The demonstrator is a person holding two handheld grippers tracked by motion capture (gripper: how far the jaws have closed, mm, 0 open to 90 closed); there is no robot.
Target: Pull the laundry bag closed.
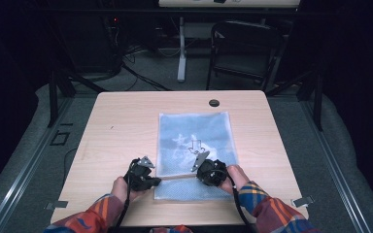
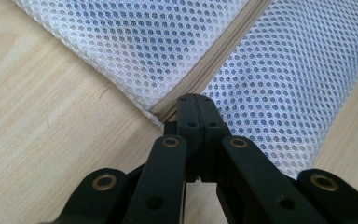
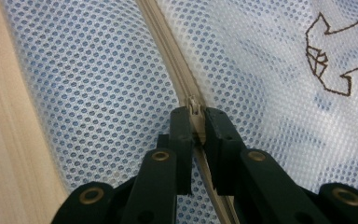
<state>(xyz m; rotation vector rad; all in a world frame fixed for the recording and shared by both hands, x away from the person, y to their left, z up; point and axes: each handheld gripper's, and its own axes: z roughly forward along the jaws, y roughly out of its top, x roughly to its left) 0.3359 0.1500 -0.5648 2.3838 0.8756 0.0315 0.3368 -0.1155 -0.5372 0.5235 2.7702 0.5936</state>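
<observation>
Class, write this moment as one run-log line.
left gripper: shut on mesh bag edge at zipper end | right gripper: shut on zipper pull | bag flat on table

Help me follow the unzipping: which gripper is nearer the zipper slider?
Right. The right gripper is clamped on the zipper slider; the left gripper pinches the mesh bag at the zipper's end, farther off.

One mesh laundry bag (image 1: 195, 141) lies on the one table (image 1: 121, 121), with one beige zipper (image 3: 168, 51) running across it and one brown outline emblem (image 3: 335, 56) stitched on its mesh. Two grippers are at the bag, the left gripper (image 1: 156, 181) and the right gripper (image 1: 197, 168), one in each of the person's two hands. One dark folding chair (image 1: 240, 48) stands beyond the table.
</observation>
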